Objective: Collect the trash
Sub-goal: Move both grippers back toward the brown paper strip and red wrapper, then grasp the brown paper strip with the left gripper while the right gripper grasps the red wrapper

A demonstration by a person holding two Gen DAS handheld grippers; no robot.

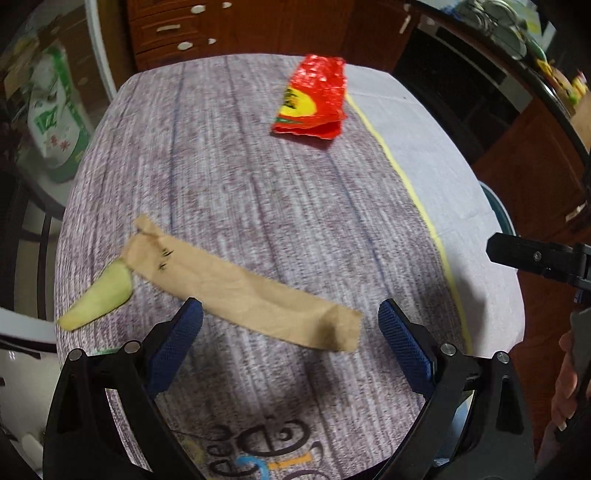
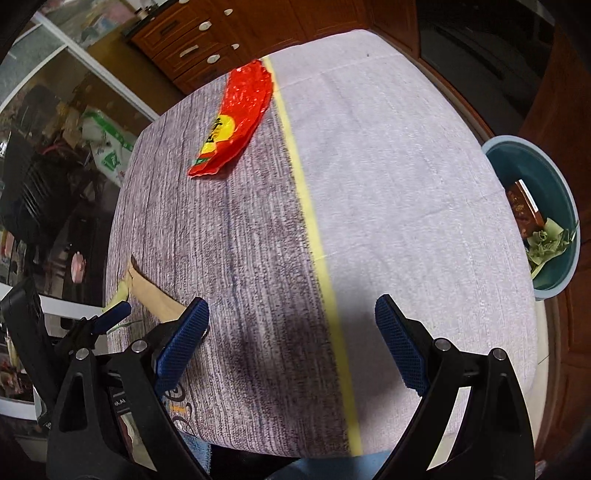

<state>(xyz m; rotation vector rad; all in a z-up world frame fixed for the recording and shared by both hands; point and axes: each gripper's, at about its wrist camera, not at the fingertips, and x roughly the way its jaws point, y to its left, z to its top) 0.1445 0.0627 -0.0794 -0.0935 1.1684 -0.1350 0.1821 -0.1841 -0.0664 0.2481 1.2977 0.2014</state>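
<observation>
A long crumpled strip of brown paper [image 1: 240, 284] lies on the tablecloth, with a pale green peel [image 1: 99, 295] at its left end. A red snack wrapper [image 1: 314, 96] lies farther back. My left gripper [image 1: 291, 314] is open and empty, its blue pads on either side of the paper's near end, just above it. My right gripper [image 2: 291, 310] is open and empty over the yellow stripe [image 2: 314, 229]. The right wrist view also shows the wrapper [image 2: 236, 118], a bit of the brown paper [image 2: 155, 299] and the left gripper's fingertip [image 2: 114, 314].
A teal bin [image 2: 554, 177] holding green leaves and scraps stands on the floor beyond the table's right edge. Wooden drawers [image 1: 173, 33] stand behind the table. A green and white sack [image 1: 55, 122] sits at the left.
</observation>
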